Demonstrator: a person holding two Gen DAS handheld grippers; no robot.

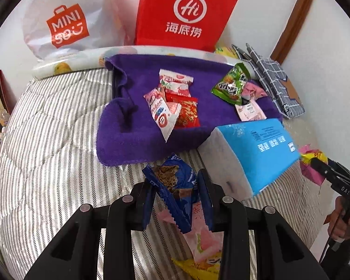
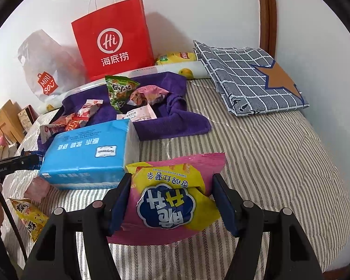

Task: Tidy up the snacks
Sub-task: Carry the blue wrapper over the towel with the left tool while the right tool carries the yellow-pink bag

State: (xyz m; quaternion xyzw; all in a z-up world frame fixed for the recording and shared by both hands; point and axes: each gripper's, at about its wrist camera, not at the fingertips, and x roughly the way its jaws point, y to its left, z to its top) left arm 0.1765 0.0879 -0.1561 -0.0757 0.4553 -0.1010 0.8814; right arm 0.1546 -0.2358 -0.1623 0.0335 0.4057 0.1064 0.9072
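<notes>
My left gripper is shut on a blue cookie packet and holds it above the striped bed, just short of the purple towel. On the towel lie red and pink snack packets and a green packet. My right gripper is shut on a pink and yellow chip bag above the bed. The towel with its snacks also shows in the right wrist view. The right gripper with its bag shows at the right edge of the left wrist view.
A blue tissue pack lies by the towel's near corner. A red paper bag and a white Miniso bag lean on the wall. A folded checked cloth lies at the right. Pink and yellow packets lie under my left gripper.
</notes>
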